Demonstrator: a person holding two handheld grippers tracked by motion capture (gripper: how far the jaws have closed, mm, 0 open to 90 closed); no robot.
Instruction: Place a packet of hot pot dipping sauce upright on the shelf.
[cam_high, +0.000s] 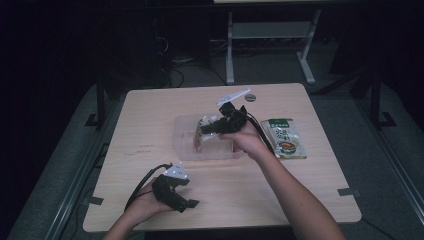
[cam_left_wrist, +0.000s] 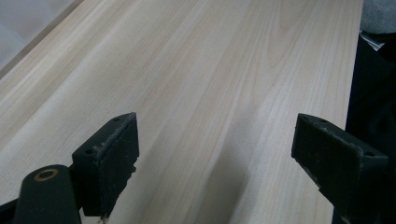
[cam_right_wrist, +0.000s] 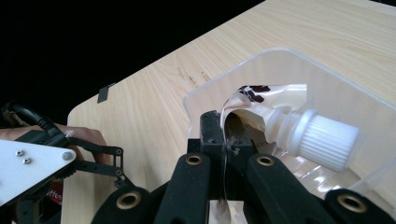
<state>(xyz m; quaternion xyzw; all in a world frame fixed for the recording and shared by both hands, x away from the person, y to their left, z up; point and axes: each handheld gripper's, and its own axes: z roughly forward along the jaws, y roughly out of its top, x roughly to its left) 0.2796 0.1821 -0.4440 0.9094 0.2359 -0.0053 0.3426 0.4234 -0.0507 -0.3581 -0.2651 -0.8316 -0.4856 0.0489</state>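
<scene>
My right gripper (cam_high: 216, 127) reaches over a clear plastic bin (cam_high: 183, 145) in the middle of the table. Its jaws are shut on the edge of a soft spout pouch (cam_right_wrist: 273, 100) with a white ribbed screw cap (cam_right_wrist: 327, 140). The pouch (cam_high: 204, 125) hangs tilted above the bin's inside, cap toward the bin wall (cam_right_wrist: 280, 53). In its own view, the right gripper (cam_right_wrist: 224, 128) pinches the thin film between its pads. My left gripper (cam_high: 186, 202) rests low near the table's front left, jaws wide apart. Bare wood lies between the jaws of the left gripper (cam_left_wrist: 215, 135).
A green and white food packet (cam_high: 285, 138) lies flat to the right of the bin. A small round disc (cam_high: 250, 97) sits near the table's far edge. A metal stand (cam_high: 270, 40) is on the floor beyond the wooden table (cam_left_wrist: 210, 56).
</scene>
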